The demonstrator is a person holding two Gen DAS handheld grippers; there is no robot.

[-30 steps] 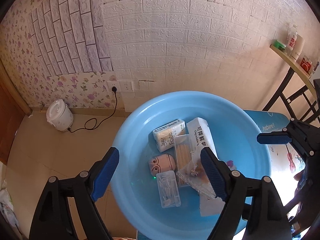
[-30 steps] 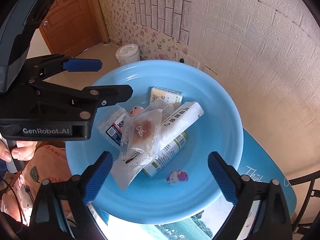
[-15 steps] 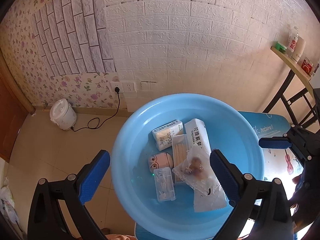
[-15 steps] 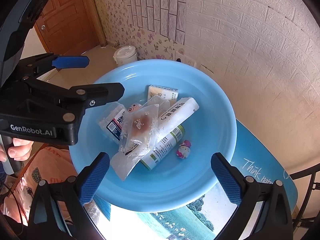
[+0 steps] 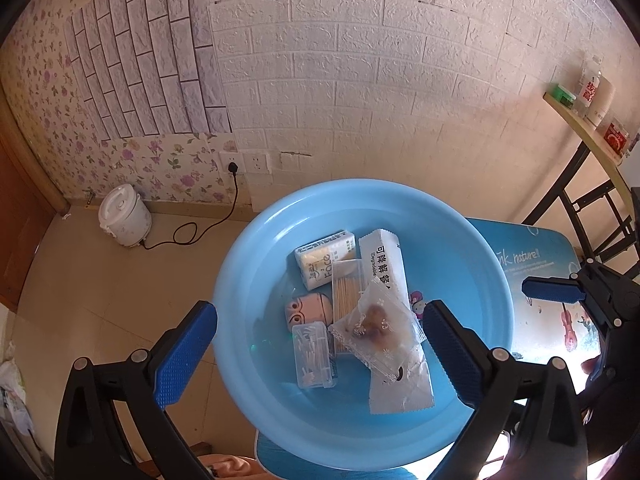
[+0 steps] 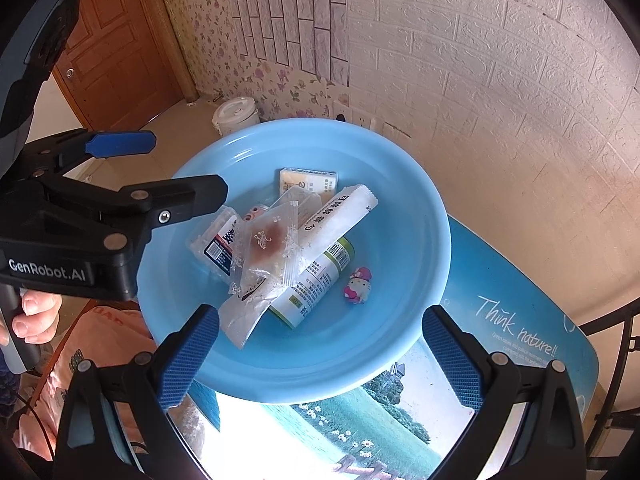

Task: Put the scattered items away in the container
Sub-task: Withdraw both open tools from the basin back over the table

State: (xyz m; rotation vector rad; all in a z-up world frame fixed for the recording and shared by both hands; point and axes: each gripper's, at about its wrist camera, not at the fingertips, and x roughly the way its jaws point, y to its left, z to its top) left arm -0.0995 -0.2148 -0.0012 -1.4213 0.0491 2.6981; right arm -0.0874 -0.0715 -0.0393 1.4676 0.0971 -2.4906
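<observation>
A white rice cooker (image 5: 125, 220) sits on the floor at nine o'clock, its black cord (image 5: 208, 224) plugged into a wall socket (image 5: 244, 162). A shelf (image 5: 584, 128) with bottles (image 5: 592, 88) stands at two o'clock; a wooden door (image 6: 108, 52) at ten.

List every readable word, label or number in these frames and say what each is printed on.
"GenRobot.AI": left gripper body.
"Think nature!!": table.
"可降解" and "(Degradable": white packet.
"Face": tissue pack.
Too small or blurred: bottle label, barcoded clear box, shelf bottle.
</observation>
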